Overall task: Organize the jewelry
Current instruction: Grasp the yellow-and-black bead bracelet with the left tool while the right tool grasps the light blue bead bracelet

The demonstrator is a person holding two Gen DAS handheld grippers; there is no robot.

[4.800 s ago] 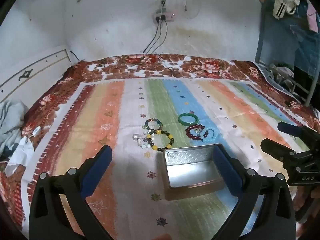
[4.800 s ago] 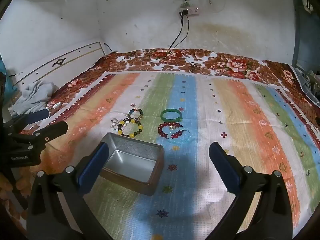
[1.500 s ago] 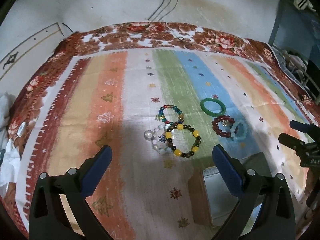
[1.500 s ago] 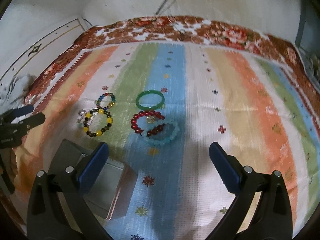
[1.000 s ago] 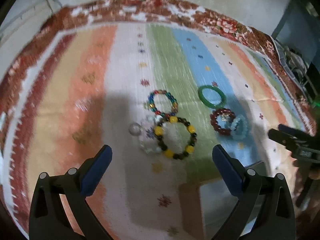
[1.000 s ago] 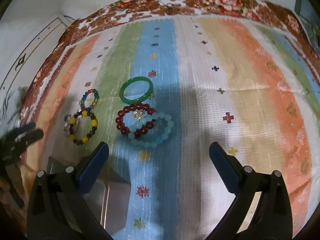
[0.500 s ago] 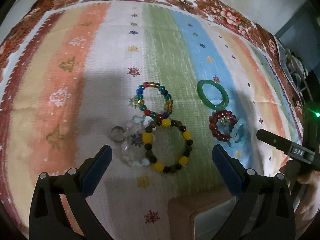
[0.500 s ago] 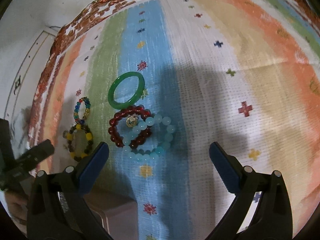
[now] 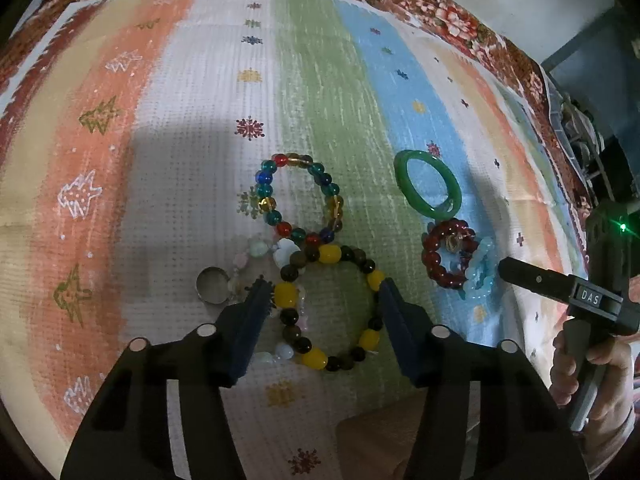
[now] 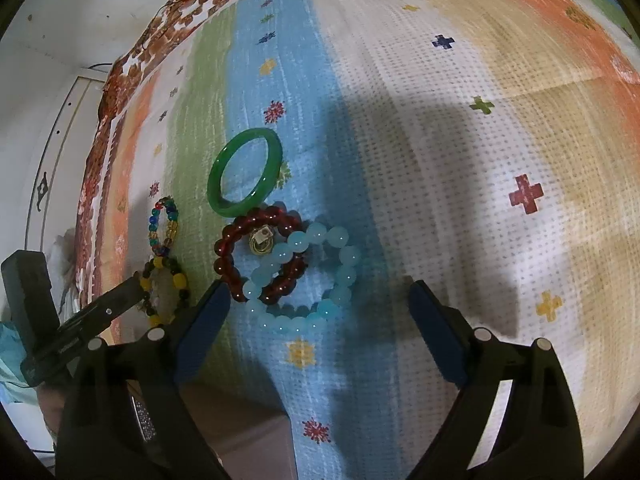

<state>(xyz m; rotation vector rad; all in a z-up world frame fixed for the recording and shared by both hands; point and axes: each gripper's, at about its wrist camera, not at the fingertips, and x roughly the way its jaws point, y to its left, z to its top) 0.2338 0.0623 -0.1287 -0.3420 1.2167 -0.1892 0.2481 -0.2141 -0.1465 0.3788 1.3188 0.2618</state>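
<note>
Left claw (image 9: 325, 300), half-open and empty, straddles the yellow-and-dark bead bracelet (image 9: 330, 308) lying flat; right claw (image 10: 318, 304), wide and empty, hangs over the pale-blue bracelet (image 10: 304, 280).

The bangle (image 9: 427, 187) is lying behind two overlapping bead bracelets (image 9: 460, 263). Left of them, three more bracelets (image 9: 316, 264) are lying on the cloth (image 9: 168, 128), seemingly touching.

Black gripper (image 9: 326, 292), blue pads (image 9: 250, 320)
</note>
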